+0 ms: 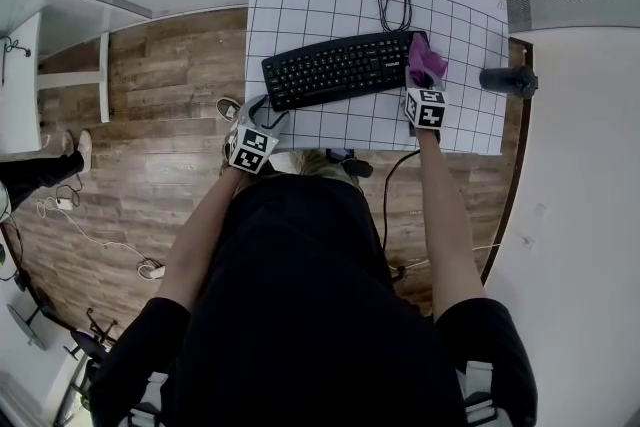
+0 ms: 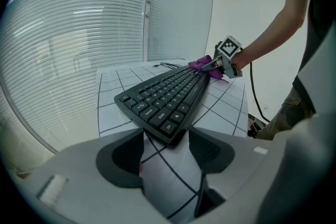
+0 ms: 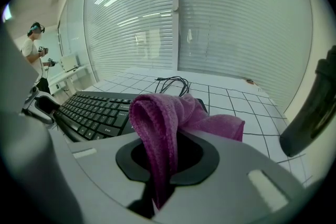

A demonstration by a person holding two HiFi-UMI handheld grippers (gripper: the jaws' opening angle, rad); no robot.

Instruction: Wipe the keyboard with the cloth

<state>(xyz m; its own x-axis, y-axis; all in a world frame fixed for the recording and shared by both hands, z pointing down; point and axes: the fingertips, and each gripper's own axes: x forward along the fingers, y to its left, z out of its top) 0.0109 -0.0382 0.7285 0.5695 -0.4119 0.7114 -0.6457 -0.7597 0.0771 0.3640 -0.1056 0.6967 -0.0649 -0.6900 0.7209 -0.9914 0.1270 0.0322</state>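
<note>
The cloth is held clamped between the fingers of the right gripper. A purple fold stands up out of them, and the rest is draped forward, apparently onto the right end of the keyboard. The left gripper is seen with its fingers set wide and nothing held between them. The keyboard's near left corner lies just ahead of that gap, on the grid mat.

The wiping is judged to be at its start: the cloth has been brought to the right end, and the long run of keys is not yet covered. What is called for next is a light, pressed sweep of the cloth along the key rows, to the left of the right fingers. The left corner could meanwhile be steadied by the open fingers. The coiled cable, beyond the cloth, should be kept clear.

White key legends are visible but too small to be read with certainty. A faint print at the mat's far edge is not legible, and no brand can be made out.
</note>
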